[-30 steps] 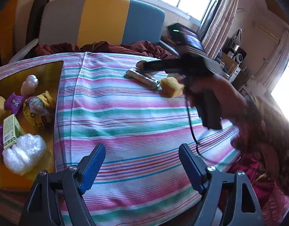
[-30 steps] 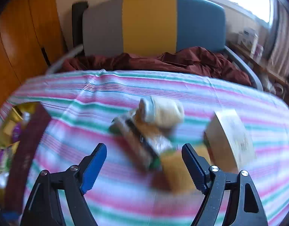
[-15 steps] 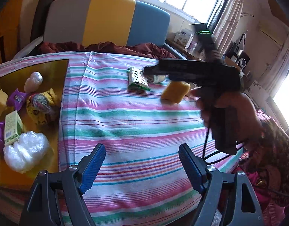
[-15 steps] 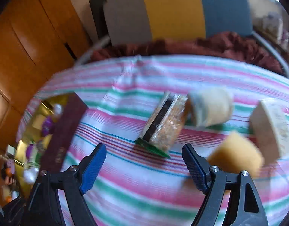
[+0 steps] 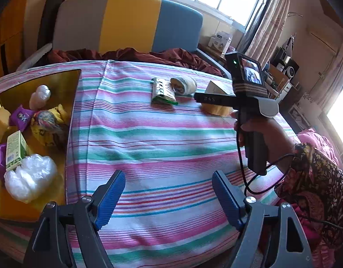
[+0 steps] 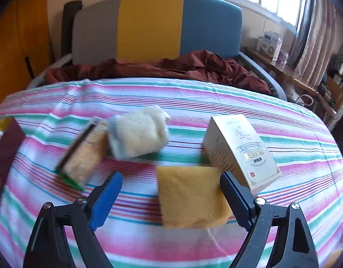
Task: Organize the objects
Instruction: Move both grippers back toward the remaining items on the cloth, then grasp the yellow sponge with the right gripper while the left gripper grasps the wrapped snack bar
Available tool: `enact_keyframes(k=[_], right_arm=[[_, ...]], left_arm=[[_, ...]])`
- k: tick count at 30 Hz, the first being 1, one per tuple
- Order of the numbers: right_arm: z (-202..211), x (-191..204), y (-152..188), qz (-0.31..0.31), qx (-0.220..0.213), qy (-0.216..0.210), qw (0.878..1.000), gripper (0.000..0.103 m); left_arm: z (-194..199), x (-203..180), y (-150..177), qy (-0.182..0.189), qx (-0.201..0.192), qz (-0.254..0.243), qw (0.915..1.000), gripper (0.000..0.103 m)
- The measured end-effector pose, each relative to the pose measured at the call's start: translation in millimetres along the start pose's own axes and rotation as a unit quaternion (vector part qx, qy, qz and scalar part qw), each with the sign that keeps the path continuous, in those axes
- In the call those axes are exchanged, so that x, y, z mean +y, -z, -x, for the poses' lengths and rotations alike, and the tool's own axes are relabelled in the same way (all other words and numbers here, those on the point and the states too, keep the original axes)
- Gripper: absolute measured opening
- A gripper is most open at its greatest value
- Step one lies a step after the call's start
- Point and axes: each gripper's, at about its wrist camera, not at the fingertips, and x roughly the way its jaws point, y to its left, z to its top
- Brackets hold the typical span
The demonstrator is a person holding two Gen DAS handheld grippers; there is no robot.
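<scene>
Striped bedspread (image 5: 162, 138) lay bare across its middle and near edge, where the left gripper (image 5: 168, 192) hovered with jaws spread and nothing between them. Toward its far right corner, the right gripper (image 6: 171, 197), jaws spread, straddled the yellow sponge (image 6: 191, 198) without pinching it. Just beside the sponge, the cream box (image 6: 240, 150) ran its long axis from near right to far left.

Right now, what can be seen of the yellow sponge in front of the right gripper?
The yellow sponge is a squarish, soft-looking block with a fine fibrous texture, lying flat on the striped cloth. It sits between the open fingers of the right gripper, close to the right-hand finger; contact cannot be told. Its far right corner meets or slightly overlaps the cream box. The rolled white cloth lies beyond it, apart. In the left wrist view the gripper body mostly hides it.
</scene>
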Motion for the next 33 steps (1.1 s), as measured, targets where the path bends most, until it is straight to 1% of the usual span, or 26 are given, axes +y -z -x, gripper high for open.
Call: enact_keyframes(k=[1, 3, 5, 6, 10, 11, 14, 16, 18, 20, 21, 22, 24, 26, 29, 31, 33], right_arm=[[-2, -1, 1, 0.003, -0.004, -0.003, 1.000, 0.078], [3, -2, 4, 0.014, -0.012, 0.005, 1.000, 0.057], [7, -7, 6, 0.019, -0.004, 0.008, 1.000, 0.051], [7, -13, 7, 0.016, 0.005, -0.003, 1.000, 0.050], [26, -33, 12, 0.001, 0.019, -0.048, 0.999, 0.050], [33, -38, 16, -0.008, 0.023, -0.053, 0.998, 0.053], [46, -47, 28, -0.020, 0.035, -0.072, 0.997, 0.053], [51, -47, 35, -0.011, 0.028, -0.072, 0.997, 0.056], [51, -46, 39, -0.010, 0.022, -0.081, 0.996, 0.059], [49, -46, 42, -0.015, 0.010, -0.084, 0.996, 0.060], [47, -47, 42, -0.015, 0.004, -0.085, 0.996, 0.061], [45, -47, 40, -0.016, 0.001, -0.083, 0.996, 0.063], [42, -48, 36, -0.017, -0.004, -0.082, 0.996, 0.082], [37, -48, 32, -0.017, -0.017, -0.079, 0.997, 0.087], [24, -47, 28, -0.010, 0.000, -0.072, 0.997, 0.087], [18, -50, 26, -0.019, 0.002, -0.081, 0.997, 0.085], [13, -54, 25, -0.033, 0.013, -0.103, 0.994, 0.067]], left_arm=[[-1, 1, -1, -0.001, 0.001, 0.003, 1.0000, 0.081], [-4, 1, -3, -0.002, 0.005, 0.007, 1.0000, 0.081], [-9, -2, -7, -0.007, 0.008, 0.004, 0.9999, 0.081], [-10, -3, -9, -0.007, 0.008, 0.002, 0.9999, 0.081], [-13, -13, -21, -0.008, 0.001, -0.010, 0.9999, 0.081], [-15, -15, -24, -0.009, -0.001, -0.013, 0.9999, 0.081], [-25, -21, -35, -0.017, -0.004, -0.021, 0.9996, 0.081], [-35, -22, -44, -0.017, 0.000, -0.018, 0.9997, 0.081], [-45, -24, -51, -0.023, 0.007, -0.014, 0.9996, 0.081], [-56, -25, -61, -0.025, 0.009, -0.010, 0.9996, 0.081], [-61, -24, -65, -0.033, 0.013, -0.006, 0.9994, 0.081], [-66, -23, -69, -0.037, 0.014, -0.003, 0.9992, 0.081], [-77, -20, -76, -0.044, 0.023, 0.004, 0.9988, 0.081], [-86, -16, -83, -0.052, 0.029, 0.015, 0.9981, 0.081], [-96, -15, -89, -0.061, 0.030, 0.017, 0.9976, 0.081], [-101, -16, -92, -0.066, 0.029, 0.013, 0.9973, 0.081], [-107, -19, -94, -0.067, 0.030, 0.006, 0.9973, 0.081]])
